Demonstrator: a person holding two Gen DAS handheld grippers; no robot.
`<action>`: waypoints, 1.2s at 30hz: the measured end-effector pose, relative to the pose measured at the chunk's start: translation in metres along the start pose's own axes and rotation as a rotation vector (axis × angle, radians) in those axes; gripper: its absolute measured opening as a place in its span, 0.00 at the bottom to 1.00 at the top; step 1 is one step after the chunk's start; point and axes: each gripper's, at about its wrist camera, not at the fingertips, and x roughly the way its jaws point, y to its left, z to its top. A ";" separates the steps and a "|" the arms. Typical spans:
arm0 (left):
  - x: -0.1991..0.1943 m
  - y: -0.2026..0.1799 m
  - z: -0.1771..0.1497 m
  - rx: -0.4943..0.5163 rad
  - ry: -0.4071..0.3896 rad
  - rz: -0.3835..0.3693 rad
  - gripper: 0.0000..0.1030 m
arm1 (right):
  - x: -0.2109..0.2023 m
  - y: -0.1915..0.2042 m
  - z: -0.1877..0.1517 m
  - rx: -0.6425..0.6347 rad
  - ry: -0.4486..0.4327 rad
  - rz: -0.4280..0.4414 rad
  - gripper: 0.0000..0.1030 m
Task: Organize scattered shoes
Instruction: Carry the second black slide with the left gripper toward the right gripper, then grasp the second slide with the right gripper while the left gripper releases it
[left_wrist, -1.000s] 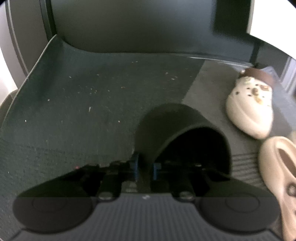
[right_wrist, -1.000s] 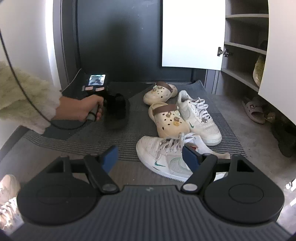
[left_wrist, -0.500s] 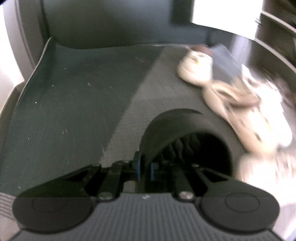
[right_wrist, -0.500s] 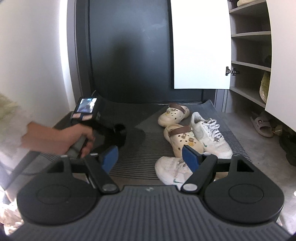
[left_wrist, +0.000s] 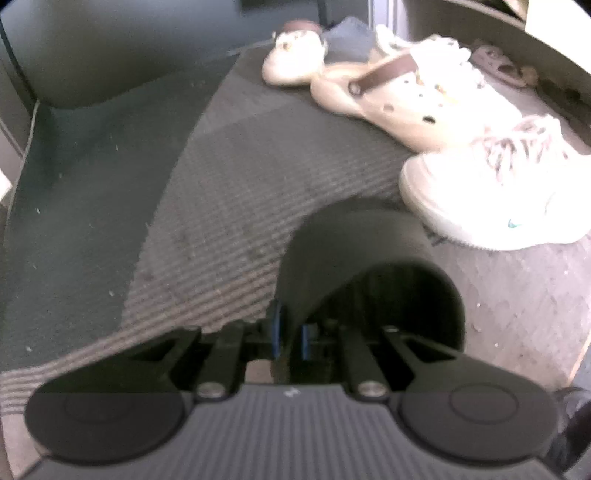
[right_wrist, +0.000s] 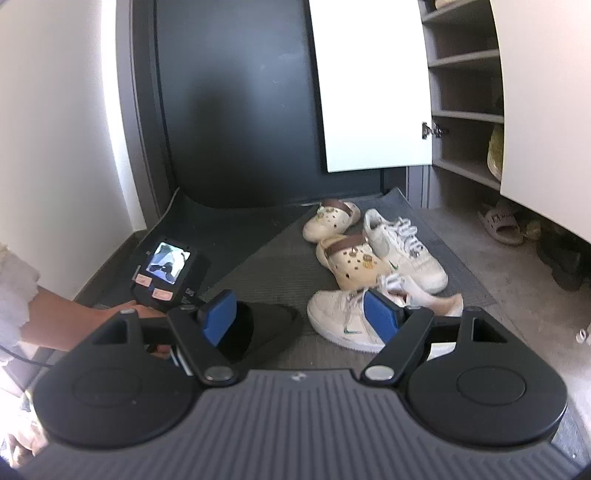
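On the left wrist view, my left claw (left_wrist: 289, 338) was pinched together on the edge of a black slipper (left_wrist: 365, 254), its blue pads (left_wrist: 276, 334) squeezing the strap wall. The slipper hung in front of the camera, its opening facing me, over the ribbed mat (left_wrist: 236, 206). Beyond it lay a white sneaker (left_wrist: 491, 192) on its side, just beside the slipper's far end. Further back sat a cream clog with a brown strap (left_wrist: 402, 99) and a second clog (left_wrist: 295, 62) against it. That view was a little blurred, so I could not tell the finer details.

On the right wrist view, my right claw (right_wrist: 300, 316) stood wide apart and held nothing, hovering above the floor. Through the gap I saw the black slipper (right_wrist: 266, 325) gripped by the left device, whose small screen (right_wrist: 168, 263) glowed, with my left hand (right_wrist: 92, 325) around its handle. To the right were the near sneaker (right_wrist: 343, 321), the two clogs (right_wrist: 354, 262), and another sneaker (right_wrist: 402, 247) alongside them. The shoe cabinet (right_wrist: 465, 110) stood open at the right, with a tan slipper (right_wrist: 500, 223) on the floor beneath it.
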 end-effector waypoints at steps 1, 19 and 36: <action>0.002 0.000 -0.001 -0.004 0.010 -0.008 0.17 | 0.002 -0.001 -0.001 0.006 0.009 0.001 0.76; -0.190 0.071 -0.037 -0.203 -0.193 -0.016 0.87 | 0.051 0.007 0.009 0.040 0.204 0.013 0.76; -0.228 0.130 -0.135 -0.416 -0.184 0.082 0.98 | 0.245 0.076 -0.038 -0.080 0.510 -0.014 0.73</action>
